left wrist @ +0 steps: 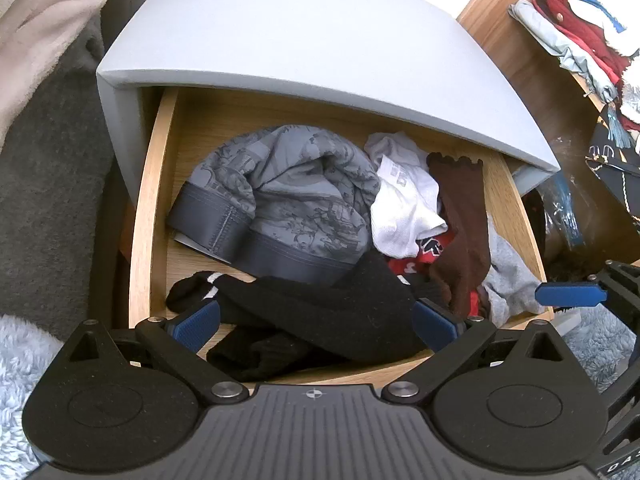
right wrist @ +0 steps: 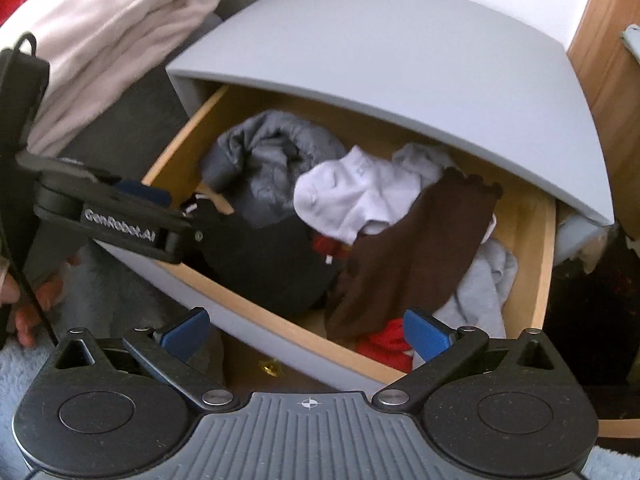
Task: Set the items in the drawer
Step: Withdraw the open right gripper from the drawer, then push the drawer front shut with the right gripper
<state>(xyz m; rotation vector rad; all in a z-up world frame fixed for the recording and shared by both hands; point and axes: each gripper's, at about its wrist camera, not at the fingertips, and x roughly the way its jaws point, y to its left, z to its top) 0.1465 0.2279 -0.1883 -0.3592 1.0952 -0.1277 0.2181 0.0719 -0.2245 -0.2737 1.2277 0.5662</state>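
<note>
The wooden drawer [left wrist: 148,200] stands pulled out of a grey cabinet [left wrist: 300,40]. Inside lie a grey patterned garment [left wrist: 288,196], a white sock [left wrist: 404,208], a brown sock [left wrist: 460,232], something red [left wrist: 412,260], a pale grey cloth [left wrist: 508,276] and a black garment [left wrist: 320,312] at the front. My left gripper [left wrist: 316,324] hangs open over the black garment, pads apart from it. My right gripper [right wrist: 306,332] is wide open and holds nothing, above the drawer [right wrist: 544,260] front near the brown sock [right wrist: 420,248]. One of its fingertips [left wrist: 568,294] shows at the right in the left wrist view.
A pale blanket [left wrist: 40,20] lies left of the cabinet. A heap of clothes [left wrist: 580,28] sits on wooden furniture at the right. A fluffy light rug [left wrist: 20,360] covers the floor. A person's hand [right wrist: 24,300] shows at the left edge of the right wrist view.
</note>
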